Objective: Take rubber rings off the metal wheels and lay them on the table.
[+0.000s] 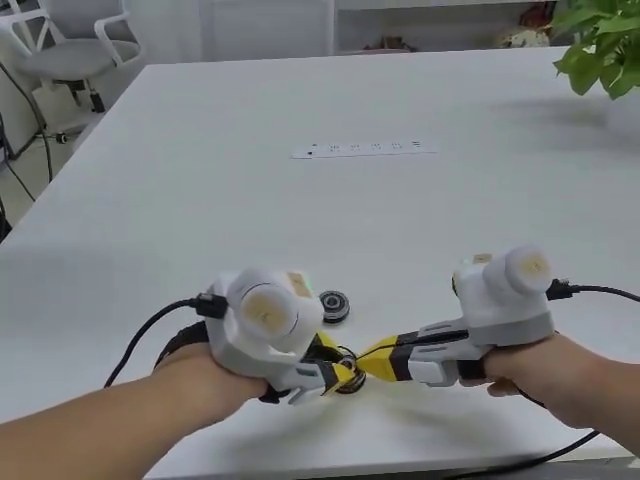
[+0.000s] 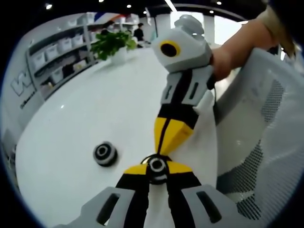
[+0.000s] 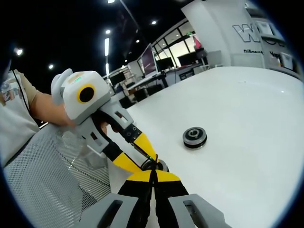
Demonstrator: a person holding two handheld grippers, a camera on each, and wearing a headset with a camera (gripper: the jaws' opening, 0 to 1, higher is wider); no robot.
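yellow-tipped and nose to nose in the head view, the left tool (image 1: pixel 333 372) and right tool (image 1: pixel 368 363) meet over the near edge of the white surface (image 1: pixel 300 220), with a metal wheel (image 1: pixel 346 382) between their tips and a second wheel (image 1: pixel 333 305) lying just beyond. in the left gripper view the left tool's jaws are clamped on the metal wheel (image 2: pixel 156 167) and the right tool (image 2: pixel 162 145) touches its far rim. in the right gripper view the right tool (image 3: pixel 153 175) has its jaws pressed together at that rim; whether the rubber ring is caught between them is too small to tell. i judge the stripping step is in hand: next, nip the ring and peel it away against a firm hold.
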